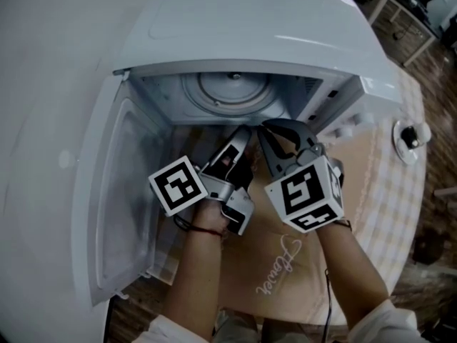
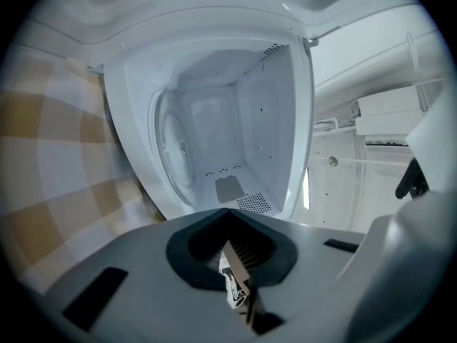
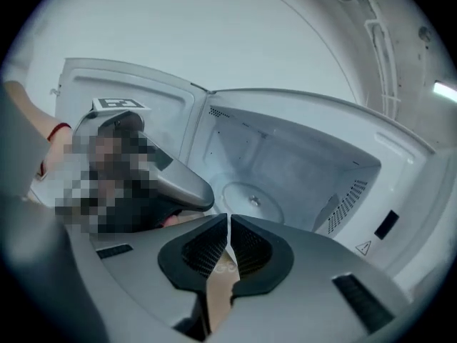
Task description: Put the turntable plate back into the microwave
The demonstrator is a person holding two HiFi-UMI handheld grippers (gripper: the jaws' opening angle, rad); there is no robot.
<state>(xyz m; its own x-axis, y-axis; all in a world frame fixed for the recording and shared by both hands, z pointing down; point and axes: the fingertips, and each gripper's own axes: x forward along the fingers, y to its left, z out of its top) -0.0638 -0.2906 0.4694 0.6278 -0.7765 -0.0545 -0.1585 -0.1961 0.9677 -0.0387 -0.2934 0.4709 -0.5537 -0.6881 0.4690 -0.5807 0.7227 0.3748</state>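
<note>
Grippers come first, both just outside the oven's mouth. My left gripper (image 2: pixel 228 213) has its jaws pressed together at the tips with nothing pinched between them; through the slit lower down I only see what lies underneath. My right gripper (image 3: pixel 228 220) is the same, its pads meeting along a thin seam and holding nothing, with the brown sheet (image 1: pixel 285 263) showing through the gap below. In the head view the two sit side by side above that sheet, close to each other and touching neither the oven nor its contents.

Past them, the door (image 1: pixel 121 191) stands swung wide to my left, and the microwave (image 1: pixel 250 34) cavity is fully exposed. Farthest in, the turntable plate (image 3: pixel 250 201) lies flat on the cavity floor, roughly centred, apart from both grippers.

I judge the main job done: the plate is back inside and I have let go of it. I cannot tell from here whether it sits properly on its hub. What seems left is closing the door, if that is wanted.
</note>
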